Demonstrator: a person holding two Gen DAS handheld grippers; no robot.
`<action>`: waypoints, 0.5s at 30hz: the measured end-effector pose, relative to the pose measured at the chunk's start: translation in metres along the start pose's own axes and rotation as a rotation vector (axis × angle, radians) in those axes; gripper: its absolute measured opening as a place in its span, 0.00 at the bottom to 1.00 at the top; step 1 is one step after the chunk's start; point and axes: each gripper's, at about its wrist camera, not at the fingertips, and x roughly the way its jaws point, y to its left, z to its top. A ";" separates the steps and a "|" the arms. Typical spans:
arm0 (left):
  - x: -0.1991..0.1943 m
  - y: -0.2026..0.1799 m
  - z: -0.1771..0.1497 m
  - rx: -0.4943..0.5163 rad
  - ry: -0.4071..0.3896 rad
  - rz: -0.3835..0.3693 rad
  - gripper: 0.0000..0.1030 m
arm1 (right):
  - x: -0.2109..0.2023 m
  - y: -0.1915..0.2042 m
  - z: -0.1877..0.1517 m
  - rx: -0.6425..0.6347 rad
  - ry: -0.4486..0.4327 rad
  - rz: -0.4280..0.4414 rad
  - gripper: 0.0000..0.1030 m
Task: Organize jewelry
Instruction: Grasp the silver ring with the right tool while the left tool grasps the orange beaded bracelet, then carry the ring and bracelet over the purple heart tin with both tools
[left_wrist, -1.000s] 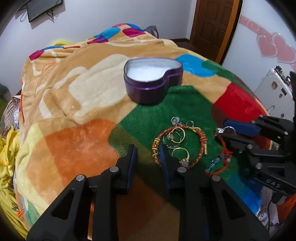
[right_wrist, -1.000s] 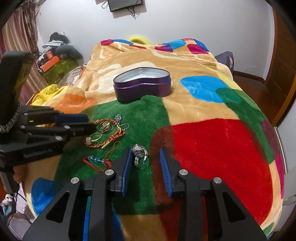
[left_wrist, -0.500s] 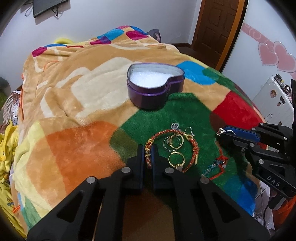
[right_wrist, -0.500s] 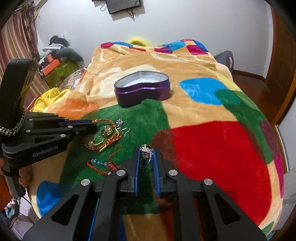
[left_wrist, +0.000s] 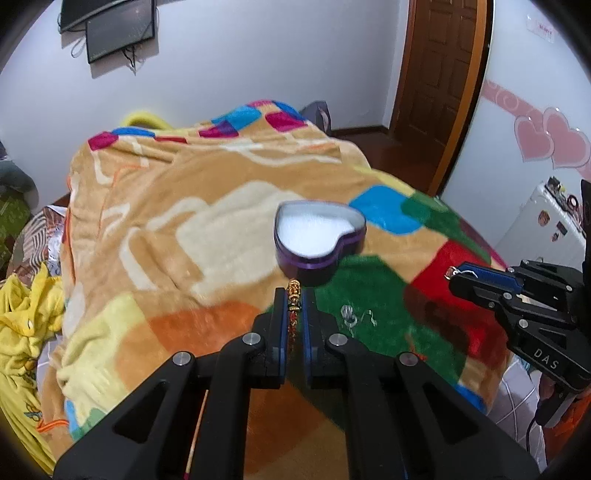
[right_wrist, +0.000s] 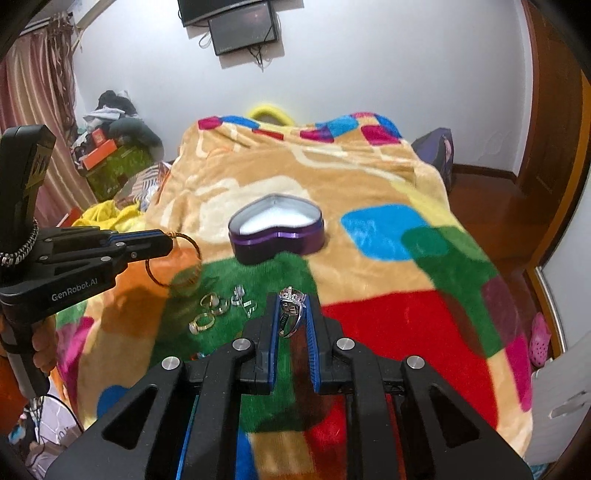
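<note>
My left gripper (left_wrist: 294, 299) is shut on a red and gold beaded bracelet (left_wrist: 294, 295), lifted off the blanket. In the right wrist view the bracelet (right_wrist: 173, 260) hangs as a loop from the left gripper (right_wrist: 168, 242). My right gripper (right_wrist: 291, 301) is shut on a silver ring (right_wrist: 291, 308) with a stone, also raised; it shows at the right of the left wrist view (left_wrist: 456, 277). A purple heart-shaped tin (left_wrist: 319, 240) with a white lining stands open on the bed (right_wrist: 277, 230). Gold rings (right_wrist: 208, 312) and silver earrings (right_wrist: 242, 295) lie on the green patch.
A patchwork fleece blanket (left_wrist: 166, 229) covers the bed. Yellow cloth (left_wrist: 22, 325) lies off its left side. A wooden door (left_wrist: 439, 70) and a white cabinet (left_wrist: 546, 225) stand to the right. A screen (right_wrist: 240, 26) hangs on the far wall.
Both grippers closed, the left on the beaded bracelet and the right on the silver ring, then rose off the blanket with them. The gold rings stayed on the green patch.
</note>
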 end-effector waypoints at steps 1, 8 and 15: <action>-0.002 0.002 0.002 -0.002 -0.010 0.000 0.06 | -0.002 0.001 0.003 -0.002 -0.008 -0.001 0.12; -0.017 0.007 0.019 -0.018 -0.077 -0.002 0.06 | -0.009 0.007 0.021 -0.022 -0.065 -0.009 0.12; -0.021 0.012 0.036 -0.021 -0.121 -0.006 0.06 | -0.005 0.008 0.034 -0.039 -0.097 -0.013 0.12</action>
